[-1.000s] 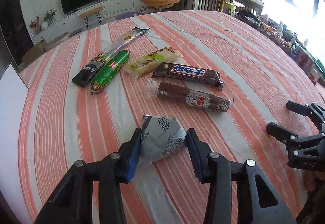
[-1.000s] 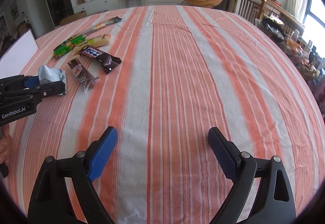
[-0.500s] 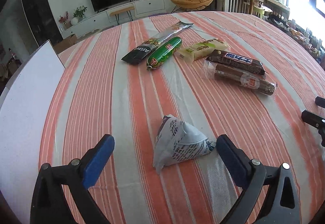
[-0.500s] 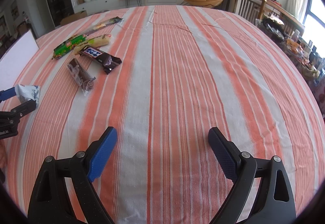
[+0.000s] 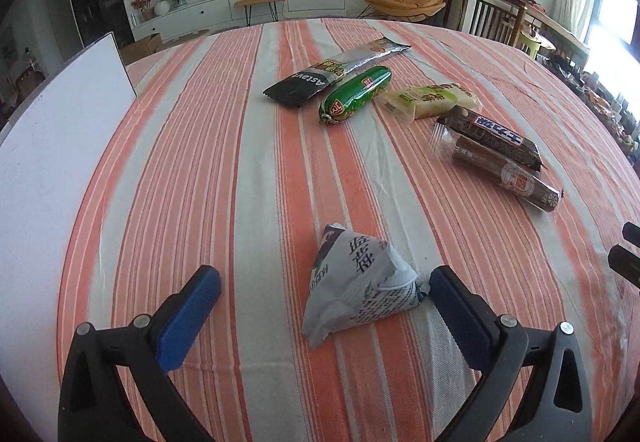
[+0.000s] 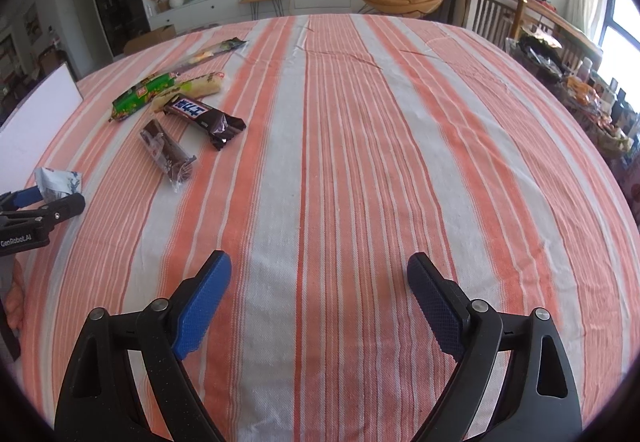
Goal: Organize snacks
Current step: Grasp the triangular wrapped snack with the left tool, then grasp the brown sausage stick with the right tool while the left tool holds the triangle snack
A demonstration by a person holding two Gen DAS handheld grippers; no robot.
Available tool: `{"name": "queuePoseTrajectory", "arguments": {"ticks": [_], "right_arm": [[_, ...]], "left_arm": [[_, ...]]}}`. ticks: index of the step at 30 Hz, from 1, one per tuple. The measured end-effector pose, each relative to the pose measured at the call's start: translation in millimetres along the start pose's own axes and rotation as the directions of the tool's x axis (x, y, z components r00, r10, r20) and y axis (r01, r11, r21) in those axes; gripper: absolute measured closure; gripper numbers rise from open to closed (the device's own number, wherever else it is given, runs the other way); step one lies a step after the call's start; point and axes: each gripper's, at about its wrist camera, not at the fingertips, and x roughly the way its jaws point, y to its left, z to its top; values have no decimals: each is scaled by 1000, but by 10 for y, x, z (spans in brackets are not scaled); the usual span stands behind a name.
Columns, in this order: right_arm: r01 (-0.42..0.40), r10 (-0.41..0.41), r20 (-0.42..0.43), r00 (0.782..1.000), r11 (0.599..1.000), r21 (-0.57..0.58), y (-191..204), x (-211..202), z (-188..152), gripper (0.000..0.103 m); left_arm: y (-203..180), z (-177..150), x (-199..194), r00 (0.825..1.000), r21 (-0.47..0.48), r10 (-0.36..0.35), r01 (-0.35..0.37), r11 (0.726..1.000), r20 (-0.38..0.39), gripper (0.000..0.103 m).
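Since a second ago our left gripper (image 5: 324, 284) has let go of the white triangular packet (image 5: 358, 288); its jaws now stand wide apart, with the packet lying on the striped tablecloth (image 5: 192, 169) between them, close against the right finger. We judge the packet's placing done, though it sits well apart from the row of five snacks: black pouch (image 5: 298, 86), green sausage (image 5: 356, 93), yellow cake (image 5: 430, 100), chocolate bar (image 5: 490, 135) and brown sausage (image 5: 506, 171). Our right gripper (image 6: 318, 292) hovers with jaws apart over bare cloth, holding nothing, so next we must either draw the left back or nudge the packet nearer that row.
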Motion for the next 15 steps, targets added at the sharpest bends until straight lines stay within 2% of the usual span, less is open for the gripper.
{"name": "queuePoseTrajectory", "arguments": {"ticks": [2, 3, 5, 9, 10, 11, 12, 13, 15], "right_arm": [[-99, 102, 32, 994, 992, -83, 207, -84, 198, 12], [-128, 132, 19, 991, 982, -139, 331, -62, 312, 12], [-210, 193, -94, 977, 949, -235, 577, 135, 554, 14], [-240, 158, -228, 961, 886, -397, 990, 554, 814, 15], [-257, 156, -263, 952, 873, -415, 1068, 652, 837, 23], [-270, 147, -299, 943, 863, -427, 1137, 756, 844, 40], [-249, 111, -314, 943, 860, -445, 1180, 849, 849, 48], [-225, 81, -313, 946, 860, -458, 1213, 918, 853, 52], [-211, 71, -311, 948, 871, -444, 1222, 1012, 848, 52]], "left_arm": [[-12, 11, -2, 1000, 0, 0, 0, 1000, 0, 0], [-17, 14, -3, 1000, -1, -1, 1, 1000, 0, 0], [-19, 13, -8, 1000, 1, -2, 2, 1000, 0, 0], [17, -9, -34, 1000, 22, -20, 20, 1000, 6, 5], [28, -25, -44, 1000, 25, -22, 22, 999, 9, 6], [45, -39, -57, 1000, 26, -23, 23, 999, 11, 7], [60, -50, -66, 1000, 24, -24, 24, 999, 12, 7], [71, -62, -72, 1000, 25, -25, 24, 999, 13, 8], [85, -70, -79, 1000, 32, -27, 27, 999, 14, 9]]}}
